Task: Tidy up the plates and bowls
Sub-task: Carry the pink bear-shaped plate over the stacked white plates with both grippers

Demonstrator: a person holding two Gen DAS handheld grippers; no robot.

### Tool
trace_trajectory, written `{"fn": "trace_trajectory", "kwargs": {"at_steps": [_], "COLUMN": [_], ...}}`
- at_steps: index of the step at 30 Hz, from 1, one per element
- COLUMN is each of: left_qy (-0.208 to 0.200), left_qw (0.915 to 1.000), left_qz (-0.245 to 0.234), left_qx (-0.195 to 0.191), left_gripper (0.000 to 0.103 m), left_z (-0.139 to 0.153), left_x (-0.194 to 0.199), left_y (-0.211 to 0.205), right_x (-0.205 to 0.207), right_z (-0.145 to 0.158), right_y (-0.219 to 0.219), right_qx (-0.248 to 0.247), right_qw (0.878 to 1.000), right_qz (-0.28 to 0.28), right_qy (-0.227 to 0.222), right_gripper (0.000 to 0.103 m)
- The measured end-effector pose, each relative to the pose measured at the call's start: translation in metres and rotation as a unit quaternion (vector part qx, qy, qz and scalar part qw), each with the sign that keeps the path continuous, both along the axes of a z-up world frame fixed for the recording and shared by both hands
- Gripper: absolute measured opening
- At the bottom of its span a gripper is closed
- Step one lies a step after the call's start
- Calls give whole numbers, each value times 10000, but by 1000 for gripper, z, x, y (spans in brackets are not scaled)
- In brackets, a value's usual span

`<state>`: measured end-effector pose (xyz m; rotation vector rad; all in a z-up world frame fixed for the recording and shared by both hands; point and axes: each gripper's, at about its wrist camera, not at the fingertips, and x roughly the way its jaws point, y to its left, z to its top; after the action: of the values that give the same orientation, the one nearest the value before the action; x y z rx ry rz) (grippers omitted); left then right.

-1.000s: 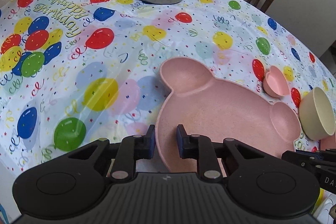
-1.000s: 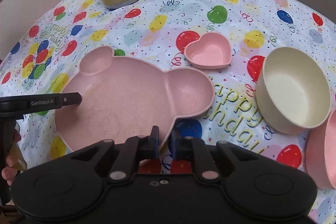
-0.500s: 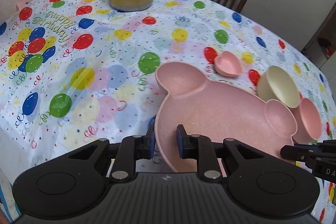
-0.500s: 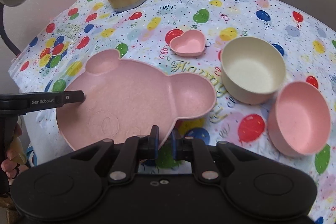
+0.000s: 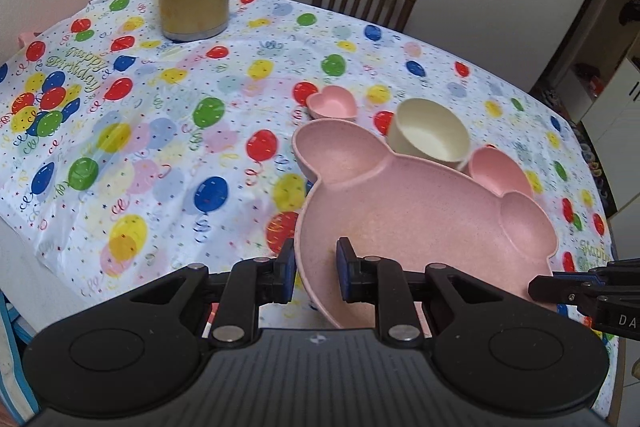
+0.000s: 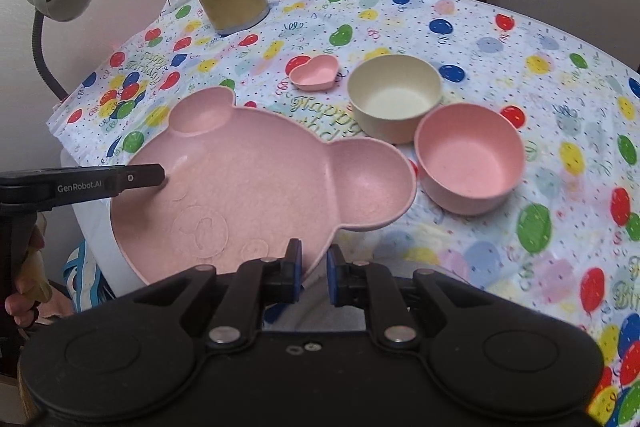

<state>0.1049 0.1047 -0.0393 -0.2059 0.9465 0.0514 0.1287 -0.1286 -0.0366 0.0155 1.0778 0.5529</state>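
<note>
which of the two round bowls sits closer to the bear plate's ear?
The pink bowl: it sits right beside the bear plate's right ear, almost touching. The cream bowl stands farther back, behind the pink one.

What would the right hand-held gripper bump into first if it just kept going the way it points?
Nothing has to be reached: the right hand-held gripper already clamps the rim of the pink bear-shaped plate. Straight on, it would push across the plate's floor, probably toward the plate's right ear compartment; depth is hard to judge.
</note>
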Motion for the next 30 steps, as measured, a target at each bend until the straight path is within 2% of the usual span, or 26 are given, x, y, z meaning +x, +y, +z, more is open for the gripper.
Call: {"fn": "trace_trajectory", "kwargs": {"at_steps": [13, 22, 30], "left_qy": [-65, 31, 168], "left_qw": [9993, 9977, 9960], "left_qz": [-374, -664, -870], "left_qx": [-76, -154, -61], "left_gripper": [20, 20, 20], "left_z": [8, -5, -21], "left_x": [-32, -40, -35], "left_y": [-64, -100, -125], "right_x": [-41, -59, -68], "right_z": [13, 8, -5], "right_y": [-71, -109, -133], "right_qx": [-17, -66, -167], "right_qw": [9998, 9995, 9985], "right_qz": [-121, -248, -508], "right_qy": [-153, -175, -102], "right_gripper": [12, 12, 12]}}
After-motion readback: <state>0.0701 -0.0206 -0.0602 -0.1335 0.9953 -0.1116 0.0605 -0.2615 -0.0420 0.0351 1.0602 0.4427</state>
